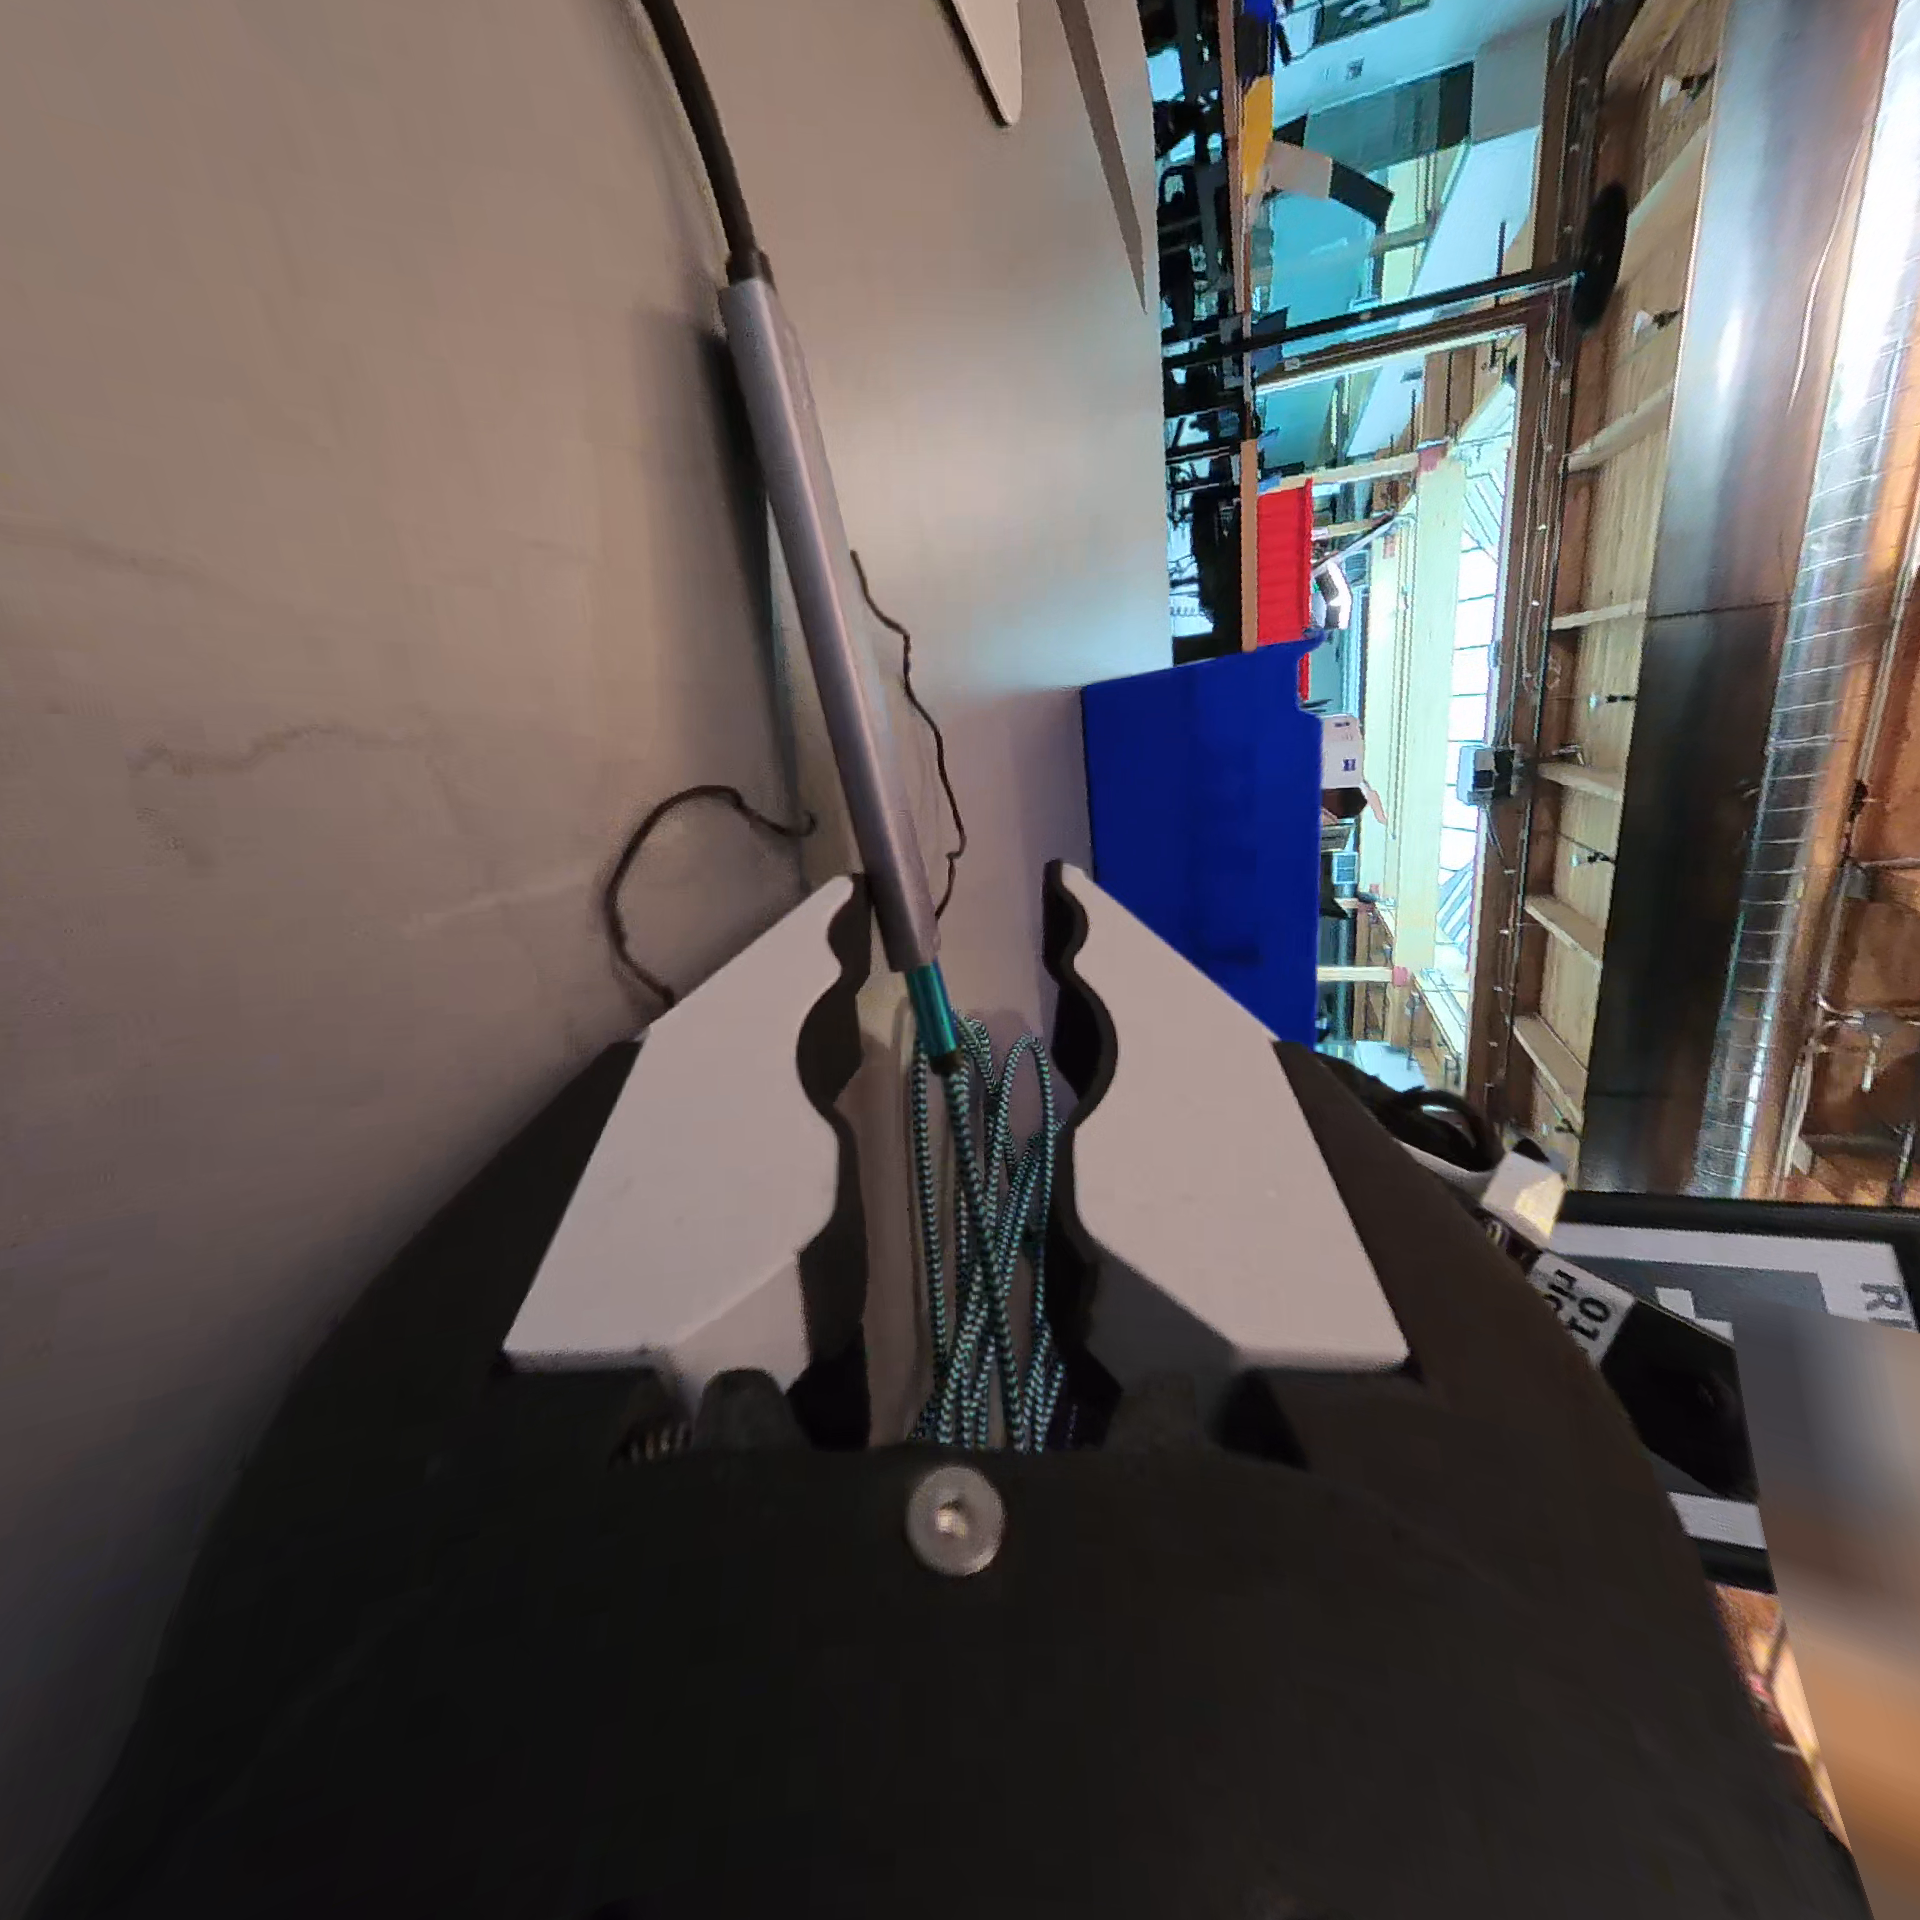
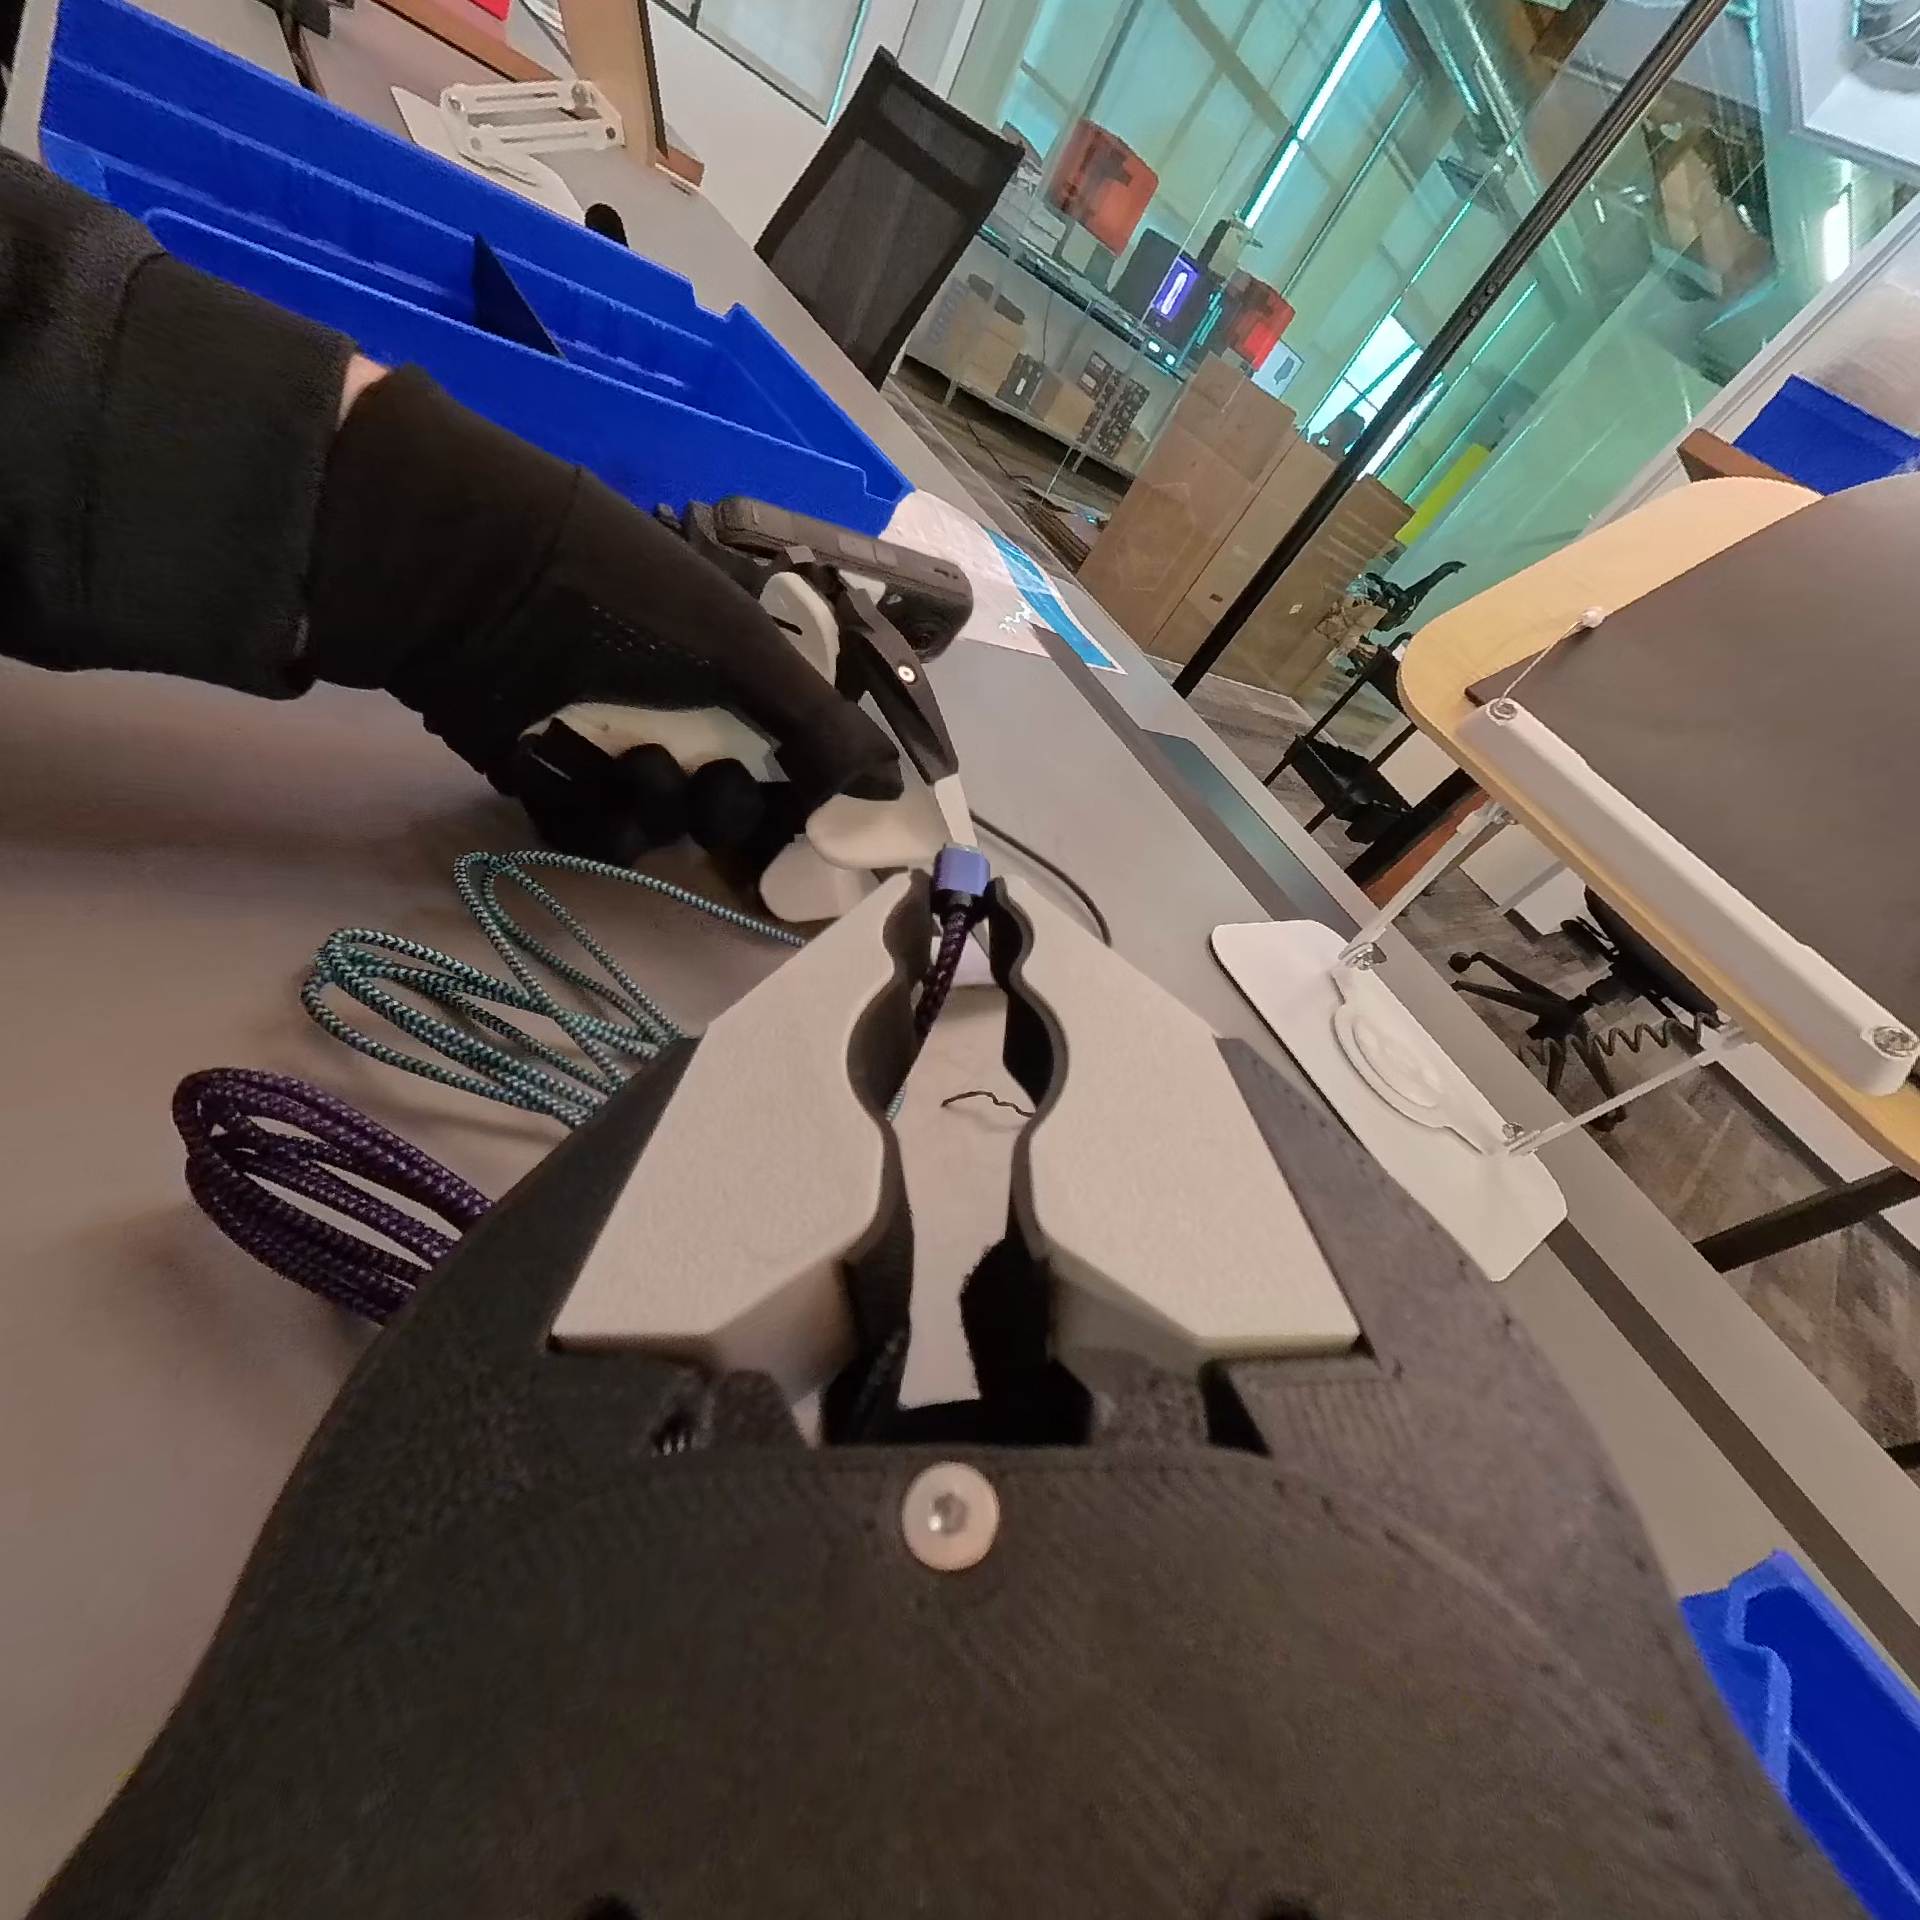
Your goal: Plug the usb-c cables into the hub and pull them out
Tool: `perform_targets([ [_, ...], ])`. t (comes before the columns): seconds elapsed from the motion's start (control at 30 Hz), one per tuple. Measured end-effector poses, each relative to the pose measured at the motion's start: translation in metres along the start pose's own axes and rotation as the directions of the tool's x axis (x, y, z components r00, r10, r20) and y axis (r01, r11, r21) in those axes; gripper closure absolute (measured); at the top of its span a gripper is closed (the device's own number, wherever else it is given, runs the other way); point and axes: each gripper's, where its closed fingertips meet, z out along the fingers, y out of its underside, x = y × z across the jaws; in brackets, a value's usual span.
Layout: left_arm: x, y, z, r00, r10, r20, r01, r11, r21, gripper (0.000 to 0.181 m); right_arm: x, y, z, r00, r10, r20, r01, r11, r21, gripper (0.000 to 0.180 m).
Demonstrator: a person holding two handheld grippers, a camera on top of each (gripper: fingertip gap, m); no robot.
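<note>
In the left wrist view a slim grey hub [image 1: 821,613] lies along the grey table, its black cord running off the far end. A teal plug [image 1: 930,1013] sits in its near end, and the teal braided cable [image 1: 987,1195] hangs between my fingers. My left gripper [image 1: 956,888] is open, its tips on either side of the hub's near end. In the right wrist view my right gripper [image 2: 954,899] is shut on the purple plug [image 2: 951,868], close to the left gripper [image 2: 951,821], which a gloved hand holds. The hub is hidden there.
The teal cable [image 2: 468,987] and the purple cable [image 2: 312,1174] lie coiled on the table [image 2: 156,883]. A blue bin [image 2: 416,312] stands behind the hand and also shows in the left wrist view [image 1: 1195,831]. A white stand plate [image 2: 1382,1070] sits at the table's right edge. A thin dark thread [image 1: 665,831] lies near the hub. The grippers' ends are close to 15 centimeters from one another.
</note>
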Motion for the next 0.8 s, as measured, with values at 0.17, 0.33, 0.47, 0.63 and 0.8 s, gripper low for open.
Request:
perform_targets([
  [0.17, 0.008, 0.001, 0.012, 0.998, -0.013, -0.053, 0.011, 0.999, -0.032, 0.173, 0.001, 0.001, 0.001, 1.0, 0.007, 0.004, -0.007, 1.0, 0.0, 0.172],
  [0.33, 0.032, 0.009, 0.007, 0.98, 0.026, -0.196, -0.035, 0.998, -0.044, 0.174, 0.002, 0.004, 0.001, 1.0, 0.023, 0.005, -0.023, 1.0, 0.0, 0.172],
  [0.47, 0.06, 0.032, -0.004, 0.927, 0.04, -0.374, -0.084, 0.991, -0.101, 0.174, 0.003, 0.006, 0.0, 0.999, 0.039, 0.004, -0.039, 0.999, 0.0, 0.172],
  [0.63, 0.081, 0.058, -0.019, 0.863, 0.084, -0.499, -0.178, 0.974, -0.144, 0.174, 0.0, 0.008, 0.003, 0.999, 0.031, 0.02, -0.031, 0.999, -0.008, 0.172],
  [0.8, 0.09, 0.067, -0.027, 0.822, 0.097, -0.561, -0.225, 0.961, -0.162, 0.174, -0.004, 0.011, 0.01, 0.999, 0.01, 0.032, -0.009, 1.0, -0.029, 0.172],
])
